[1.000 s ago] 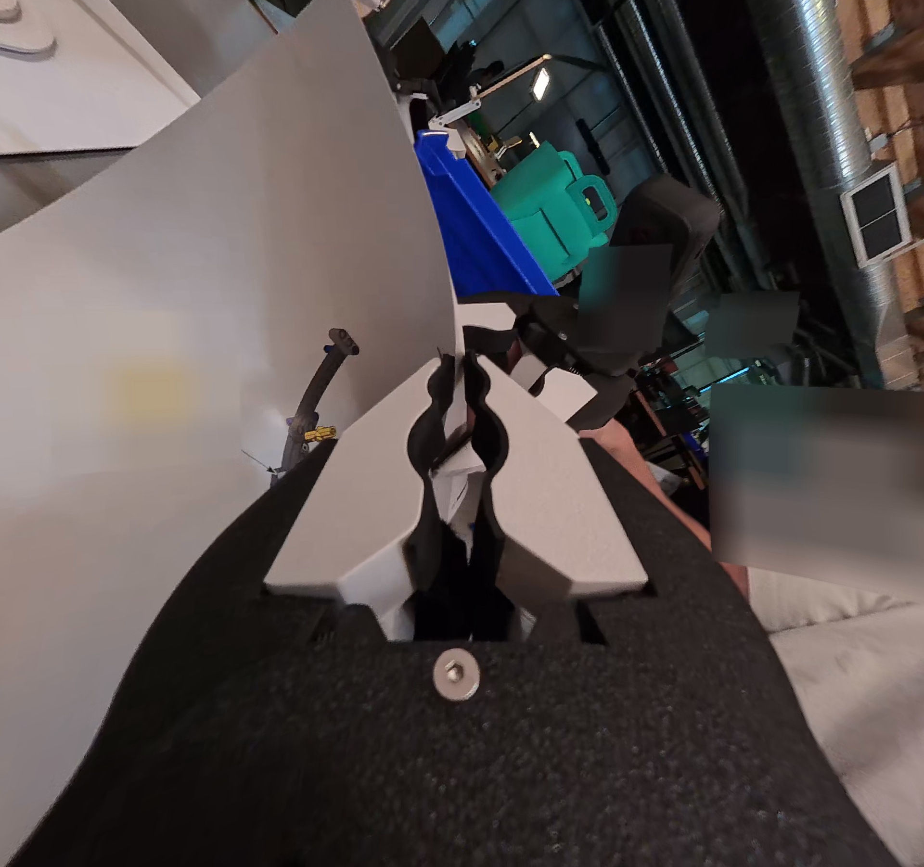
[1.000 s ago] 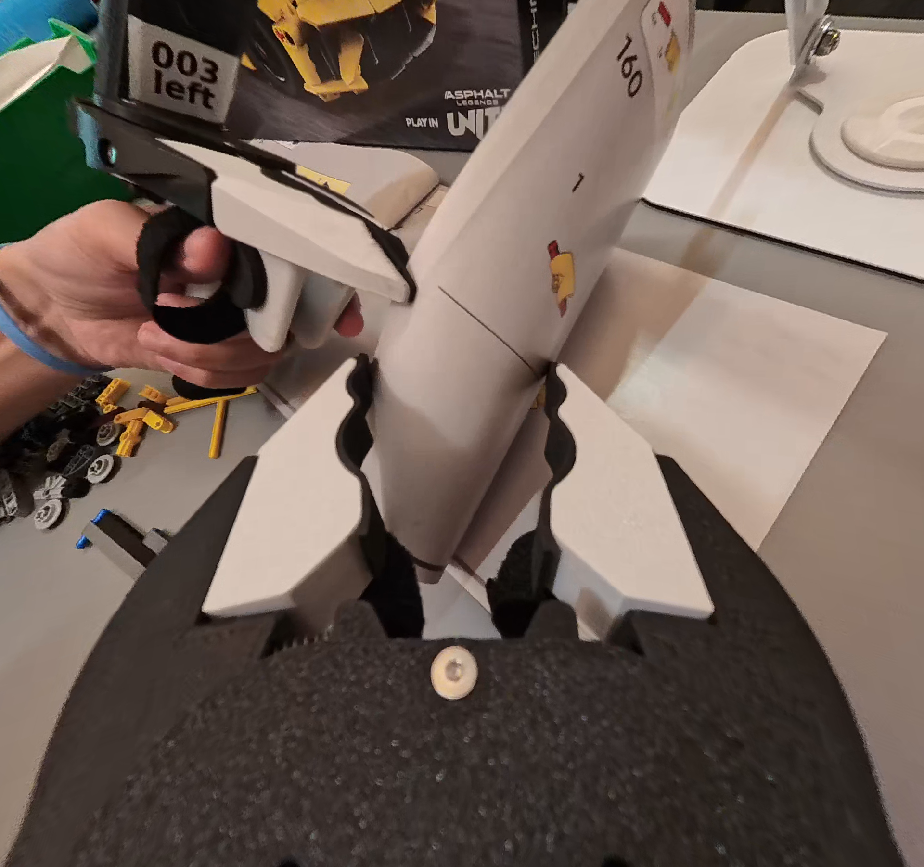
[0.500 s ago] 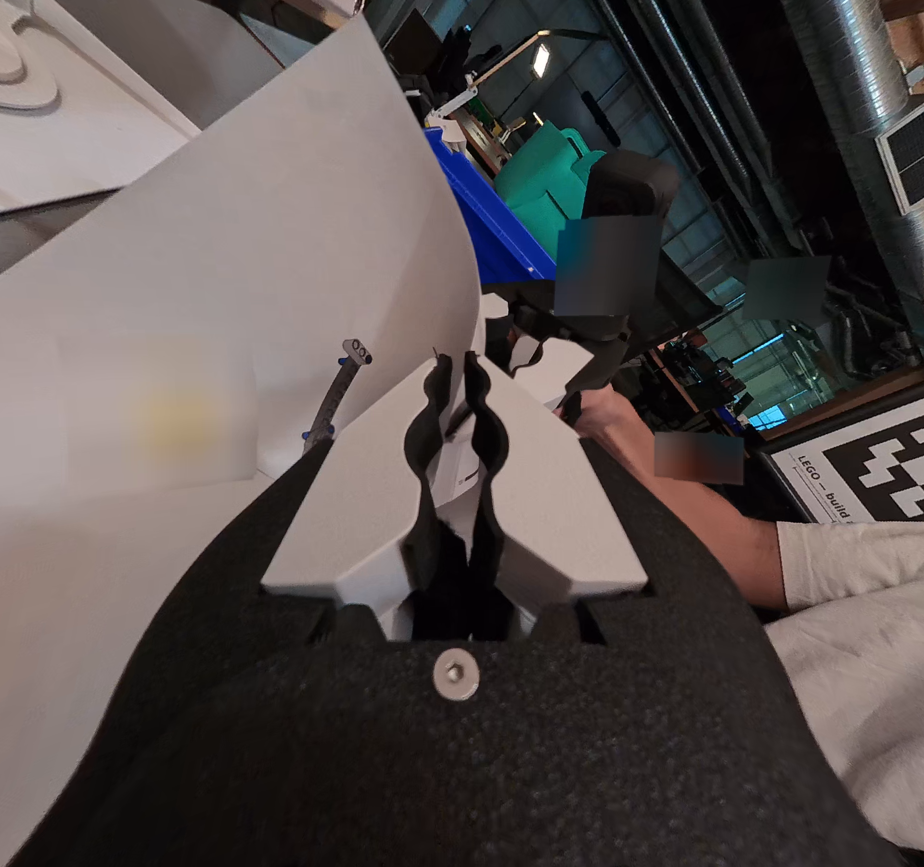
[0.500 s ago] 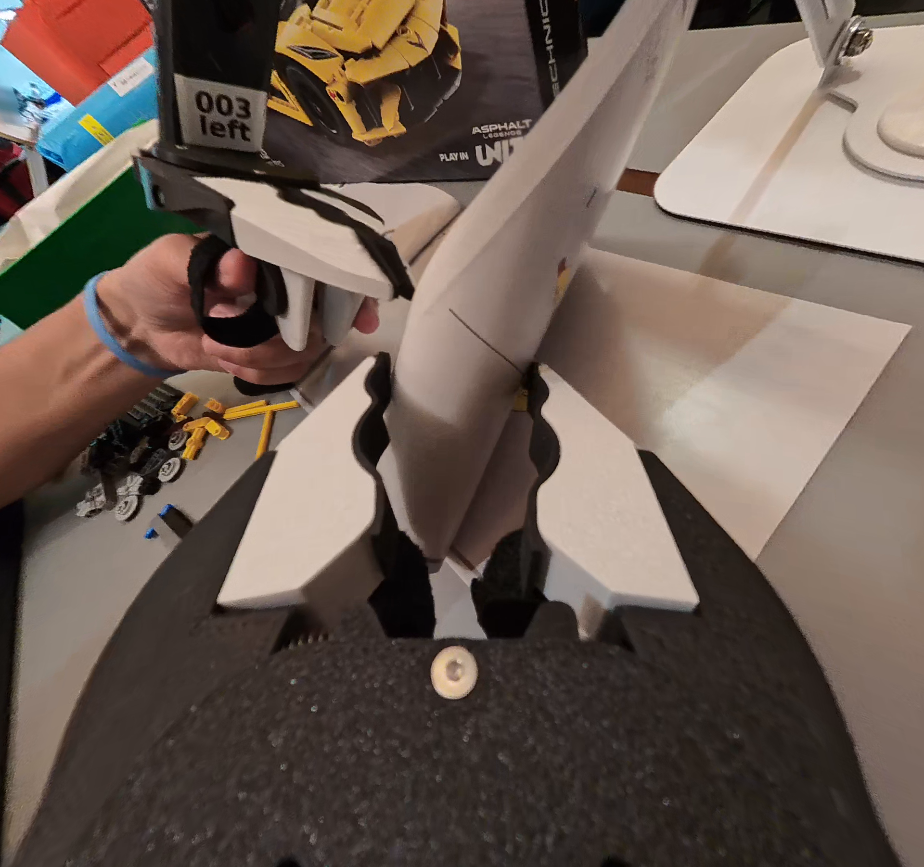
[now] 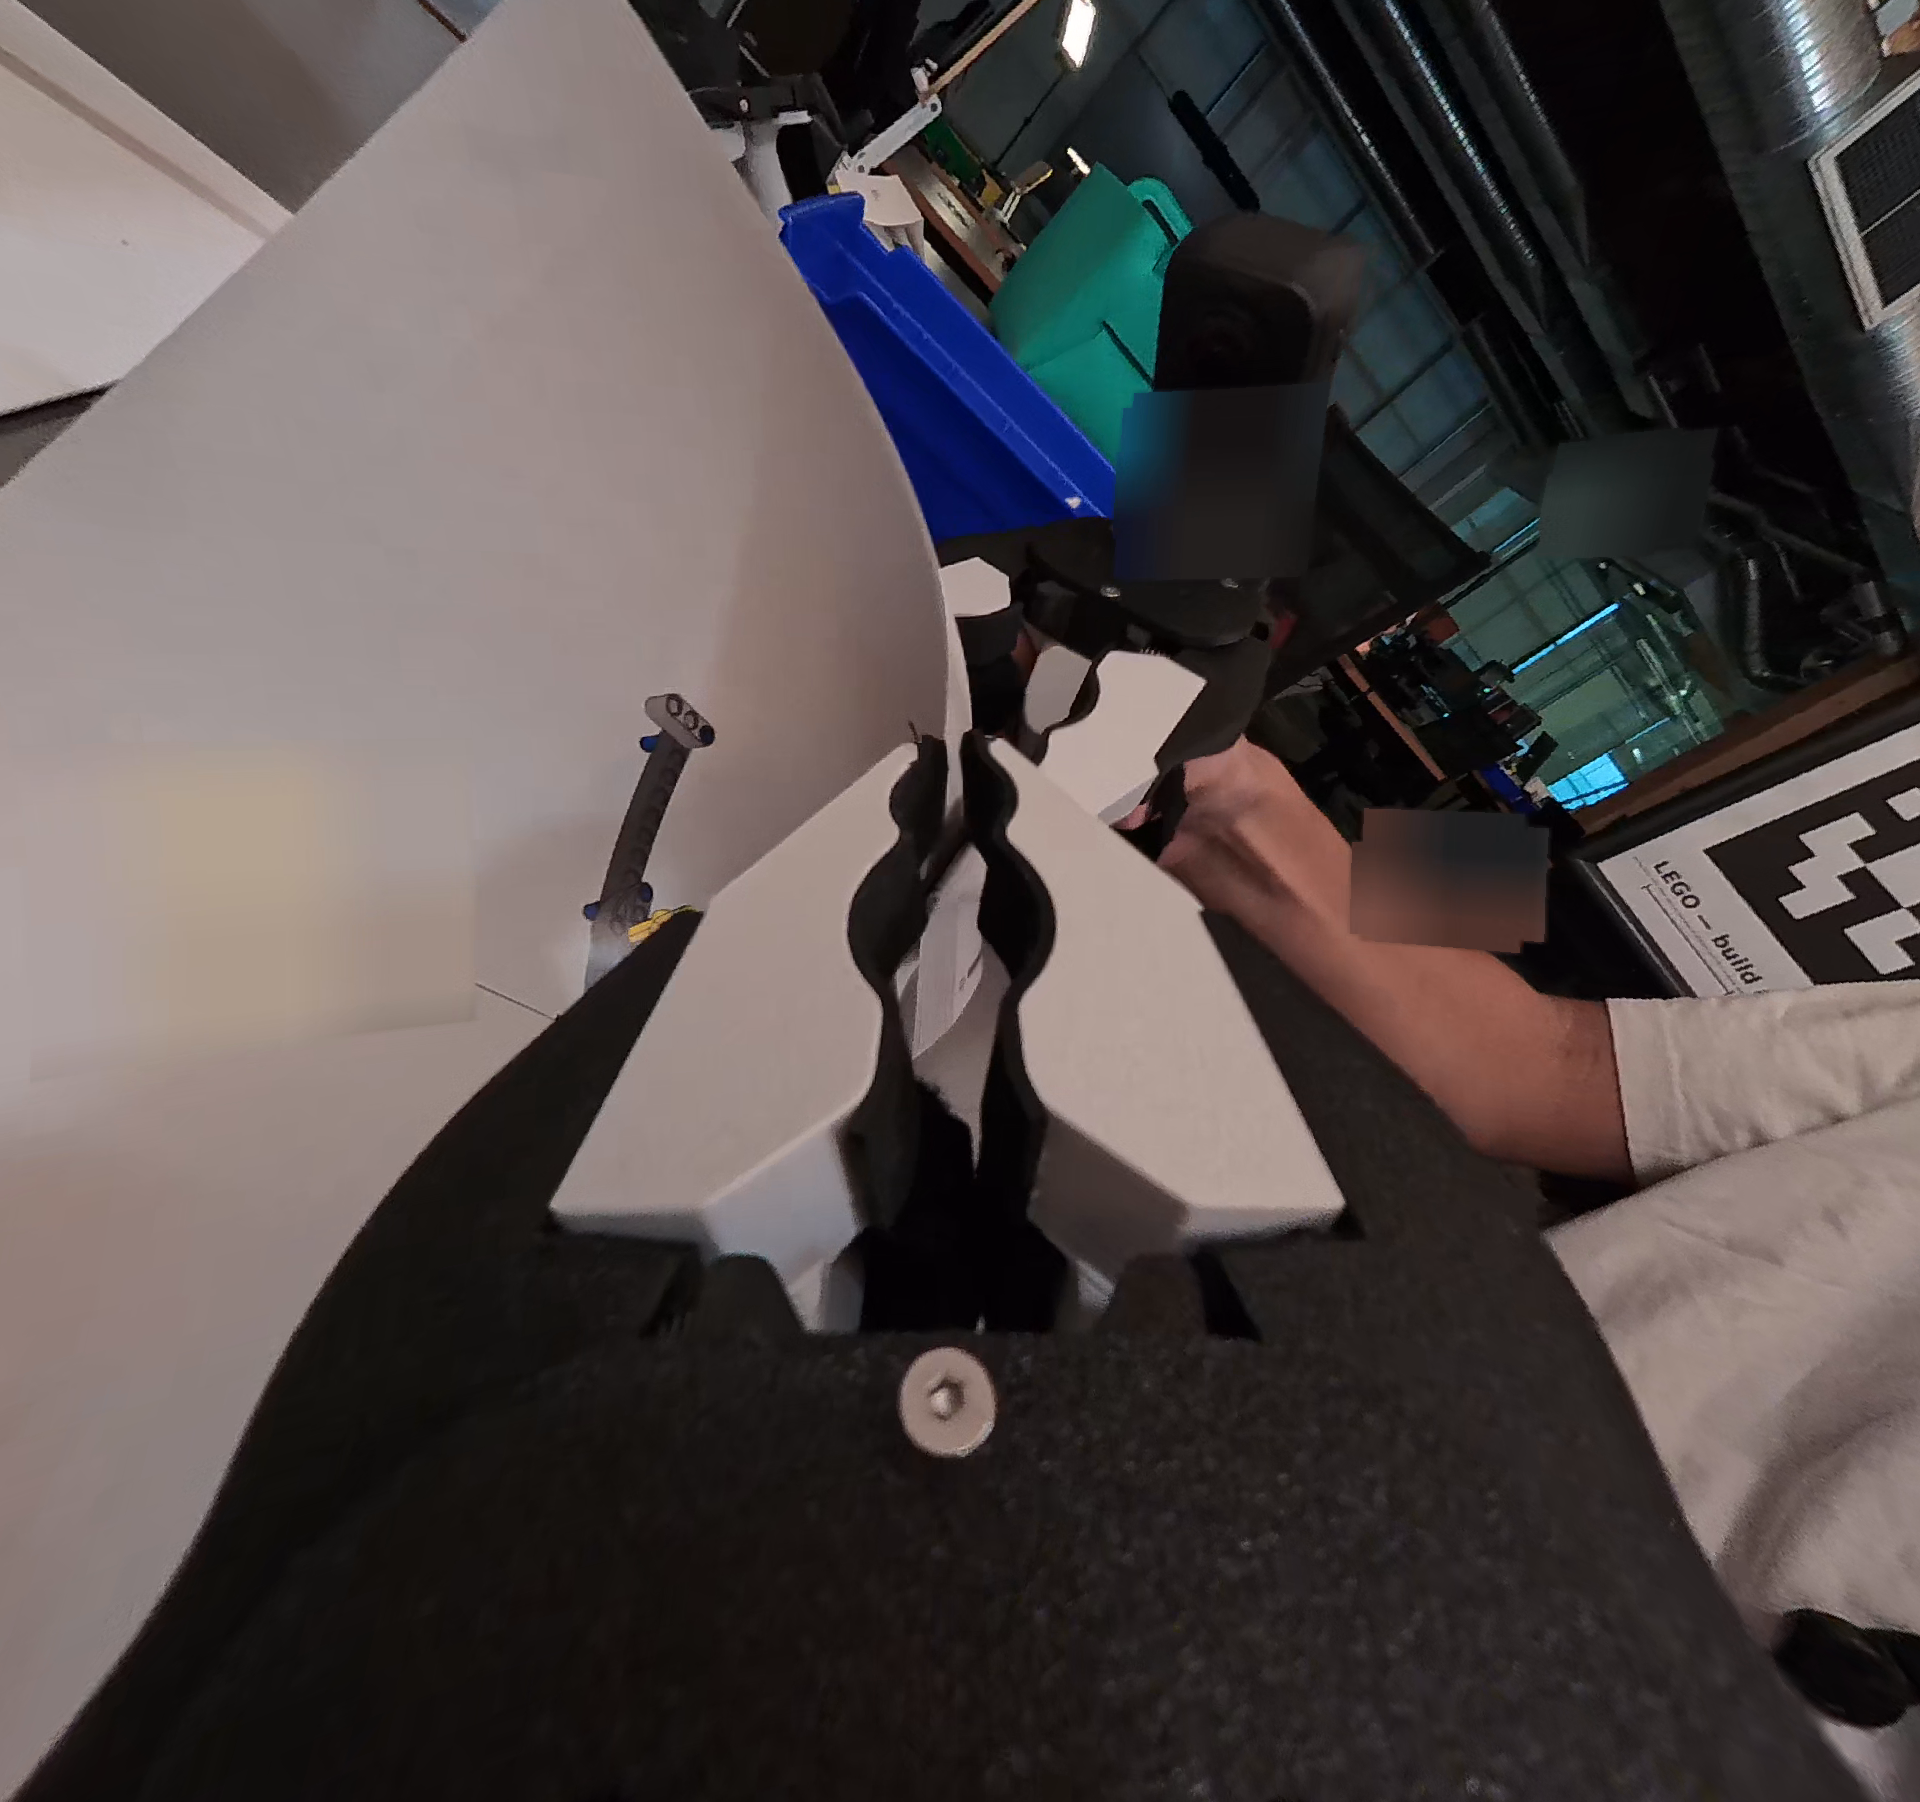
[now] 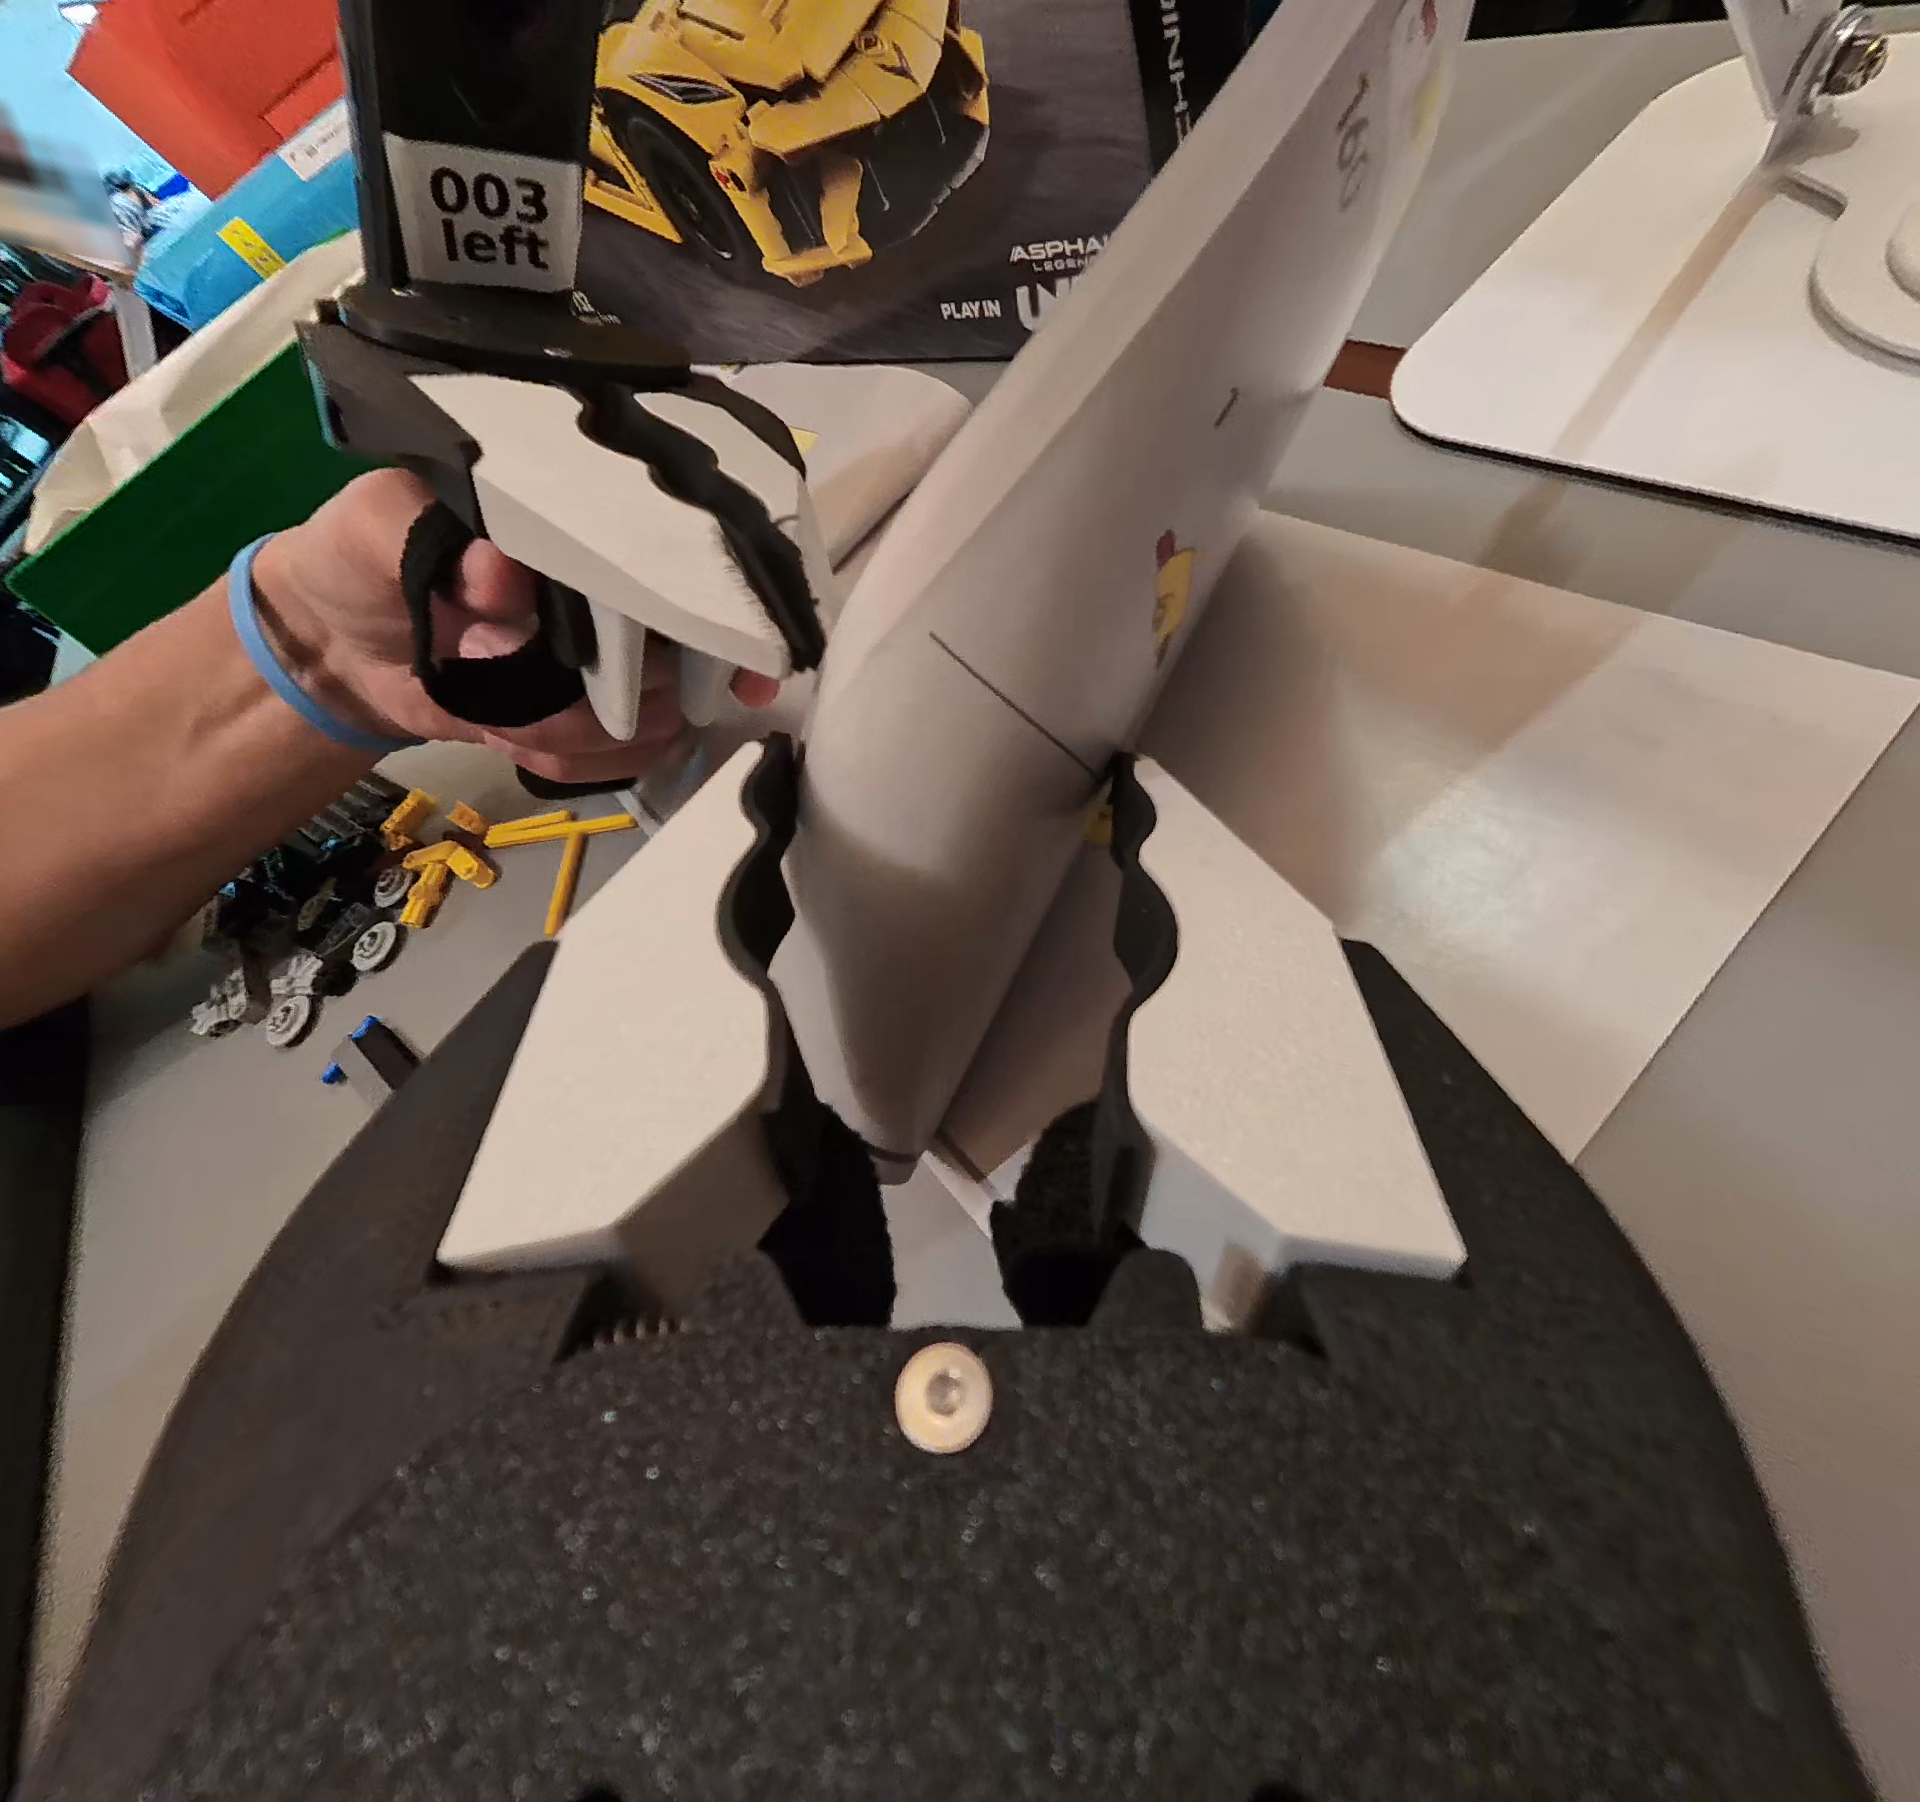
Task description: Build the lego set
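Booklet page (image 6: 1091, 547) stands between the parted right gripper (image 6: 951, 776) fingers, left gripper (image 5: 951, 750) fingers pinching its edge.

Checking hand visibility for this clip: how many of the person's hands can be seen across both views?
2. The left hand grips the left gripper's handle in the right wrist view; the right hand sits behind the right gripper in the left wrist view.

Grey table (image 6: 208, 1181), seemingly loose bricks (image 6: 343, 900).
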Demonstrator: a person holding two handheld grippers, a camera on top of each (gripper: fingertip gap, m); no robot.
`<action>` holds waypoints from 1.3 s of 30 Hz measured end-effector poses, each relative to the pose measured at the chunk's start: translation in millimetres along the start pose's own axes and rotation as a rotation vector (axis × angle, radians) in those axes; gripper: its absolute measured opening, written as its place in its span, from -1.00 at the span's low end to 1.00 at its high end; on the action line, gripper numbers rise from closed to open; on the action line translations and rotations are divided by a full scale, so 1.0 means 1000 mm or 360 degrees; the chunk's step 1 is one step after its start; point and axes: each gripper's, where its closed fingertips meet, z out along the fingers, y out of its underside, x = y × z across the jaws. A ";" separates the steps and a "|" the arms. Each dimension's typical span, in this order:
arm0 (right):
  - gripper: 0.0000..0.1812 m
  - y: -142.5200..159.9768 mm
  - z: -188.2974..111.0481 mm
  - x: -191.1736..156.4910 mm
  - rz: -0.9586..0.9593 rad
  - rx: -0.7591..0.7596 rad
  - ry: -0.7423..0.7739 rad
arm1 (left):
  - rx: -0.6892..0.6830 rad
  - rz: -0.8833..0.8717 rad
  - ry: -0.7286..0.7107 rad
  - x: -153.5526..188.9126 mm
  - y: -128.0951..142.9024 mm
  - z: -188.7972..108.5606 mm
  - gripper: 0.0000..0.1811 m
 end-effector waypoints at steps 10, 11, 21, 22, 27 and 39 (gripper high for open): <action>-0.30 0.000 -0.002 -0.001 -0.0004 0.0014 -0.0034 | 0.0043 -0.0072 -0.0001 -0.005 -0.003 -0.002 -0.76; -0.29 0.001 -0.002 -0.001 -0.0020 0.0008 -0.0027 | 0.0023 -0.0107 0.0074 0.000 -0.002 0.001 -0.76; -0.29 0.001 -0.002 -0.001 -0.0057 -0.0015 -0.0011 | -0.0021 -0.0110 0.0150 0.008 0.004 0.008 -0.92; -0.29 0.001 -0.002 -0.002 -0.0055 -0.0013 -0.0012 | -0.0013 -0.0114 0.0154 0.008 0.004 0.007 -0.95; -0.27 0.001 -0.003 0.000 -0.0024 -0.0005 -0.0034 | 0.0015 -0.0120 0.0148 0.007 0.004 -0.001 -0.95; -0.31 0.001 -0.005 0.004 -0.0008 0.0005 -0.0004 | -0.0005 -0.0086 -0.0035 -0.008 0.004 -0.005 -1.00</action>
